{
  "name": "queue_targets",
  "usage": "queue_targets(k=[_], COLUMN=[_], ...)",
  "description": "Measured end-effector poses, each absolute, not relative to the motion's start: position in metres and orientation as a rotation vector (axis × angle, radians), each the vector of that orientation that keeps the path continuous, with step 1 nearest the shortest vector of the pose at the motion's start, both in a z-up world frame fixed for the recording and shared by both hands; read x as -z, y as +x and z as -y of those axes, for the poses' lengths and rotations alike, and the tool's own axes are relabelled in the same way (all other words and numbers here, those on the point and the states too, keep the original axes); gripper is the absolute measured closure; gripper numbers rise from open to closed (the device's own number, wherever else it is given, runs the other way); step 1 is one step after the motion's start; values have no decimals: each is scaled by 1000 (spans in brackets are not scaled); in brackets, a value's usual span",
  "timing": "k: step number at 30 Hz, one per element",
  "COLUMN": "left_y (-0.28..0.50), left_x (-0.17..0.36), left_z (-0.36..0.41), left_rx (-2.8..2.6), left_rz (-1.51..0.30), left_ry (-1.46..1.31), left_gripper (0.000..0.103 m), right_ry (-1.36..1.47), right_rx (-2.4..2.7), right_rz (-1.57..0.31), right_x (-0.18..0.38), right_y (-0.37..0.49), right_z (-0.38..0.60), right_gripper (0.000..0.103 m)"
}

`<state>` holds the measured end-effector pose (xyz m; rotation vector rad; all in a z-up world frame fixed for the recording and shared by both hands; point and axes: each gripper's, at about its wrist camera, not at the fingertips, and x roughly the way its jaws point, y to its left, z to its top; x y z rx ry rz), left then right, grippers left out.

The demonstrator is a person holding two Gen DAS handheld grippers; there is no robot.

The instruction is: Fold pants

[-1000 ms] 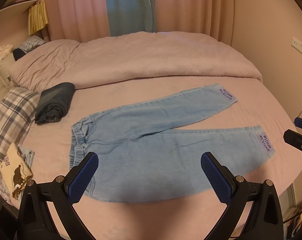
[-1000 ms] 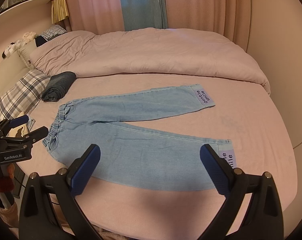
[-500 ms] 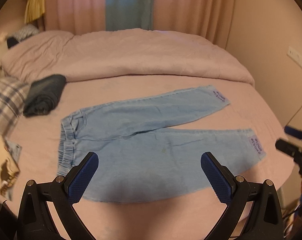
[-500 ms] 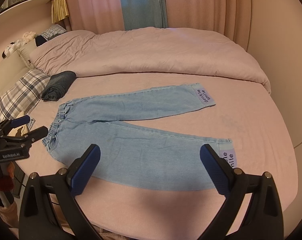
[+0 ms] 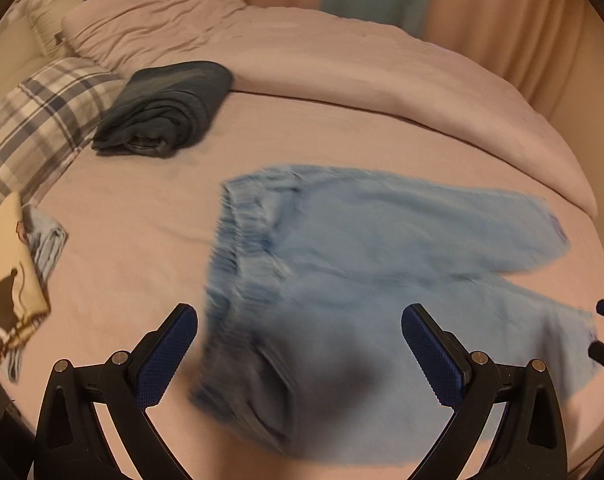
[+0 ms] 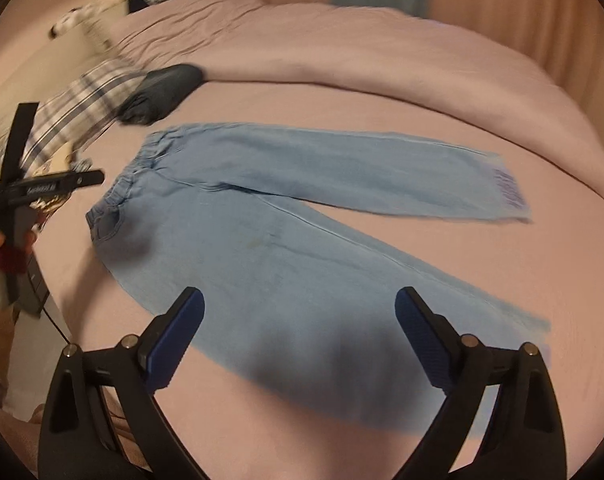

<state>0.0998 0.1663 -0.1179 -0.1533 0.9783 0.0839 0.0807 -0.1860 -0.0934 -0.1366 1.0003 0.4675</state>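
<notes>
Light blue denim pants (image 5: pixel 362 264) lie flat on the pink bed, waistband to the left, both legs spread to the right. They also show in the right wrist view (image 6: pixel 286 224). My left gripper (image 5: pixel 300 356) is open and empty, low over the waist end of the pants. My right gripper (image 6: pixel 300 336) is open and empty, low over the near leg. The left gripper also shows at the left edge of the right wrist view (image 6: pixel 42 188), above the bed's left side. The left wrist view is blurred.
A folded dark garment (image 5: pixel 166 108) lies near a plaid pillow (image 5: pixel 34 120). A printed cloth (image 5: pixel 6 280) lies at the bed's left edge. A pink duvet (image 5: pixel 342 60) is bunched along the far side. Curtains hang behind.
Both grippers have dropped closer to the pants. The left one has swung left toward the waistband; the right one has moved in over the near leg. Both stay open.
</notes>
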Motion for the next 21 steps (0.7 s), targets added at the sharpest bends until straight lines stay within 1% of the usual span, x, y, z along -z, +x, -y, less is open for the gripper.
queue_targets(k=[4, 7, 9, 11, 12, 14, 16, 18, 19, 21], left_y=[117, 106, 92, 72, 60, 49, 37, 22, 10, 0], left_x=[128, 140, 151, 162, 169, 179, 184, 177, 172, 174], left_z=[-176, -160, -146, -128, -116, -106, -104, -105, -107, -104], left_rx=[-59, 74, 192, 310, 354, 377, 420, 467, 487, 485], left_rz=[-995, -1014, -1041, -1077, -1083, -1111, -1158, -1136, -1098, -1083], left_ry=[-159, -94, -29, 85, 187, 286, 305, 301, 315, 361], left_gripper=[1, 1, 1, 1, 1, 1, 10, 10, 10, 10], right_ry=[-167, -88, -99, -138, -163, -241, -314, -315, -338, -423], right_rx=[-488, -557, -635, -730, -812, -905, -952, -984, -995, -972], right_rz=[-1012, -1097, -1124, -1151, -1176, -1190, -1206, -1235, -1226, -1185], right_x=[114, 129, 139, 150, 155, 164, 171, 175, 173, 177], right_y=[137, 151, 137, 112, 98, 70, 47, 31, 25, 18], right_z=[158, 148, 143, 137, 134, 126, 118, 113, 111, 102], right_gripper=[20, 22, 23, 22, 23, 25, 28, 29, 29, 30])
